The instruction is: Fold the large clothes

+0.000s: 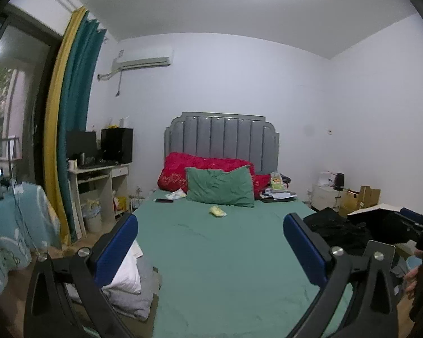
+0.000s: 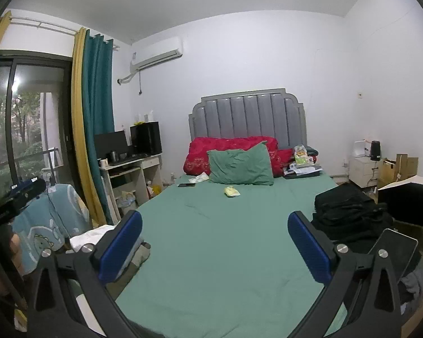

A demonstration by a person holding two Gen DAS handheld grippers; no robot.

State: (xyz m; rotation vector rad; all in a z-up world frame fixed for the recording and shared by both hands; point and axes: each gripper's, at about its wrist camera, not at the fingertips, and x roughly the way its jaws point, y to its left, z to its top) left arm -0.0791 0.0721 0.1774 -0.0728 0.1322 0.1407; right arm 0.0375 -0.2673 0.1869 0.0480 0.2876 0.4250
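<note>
Left view: the left claw is spread wide above the green bed, empty, with a white and grey pile of cloth at the bed's left edge; only this view shows the right claw, at the far right, its fingers cut off by the frame so their state cannot be told. Right view: the right claw is spread and empty, and the black clothes lie heaped on the bed's right edge beside a tablet seen only here. The black heap's folds are hard to make out.
</note>
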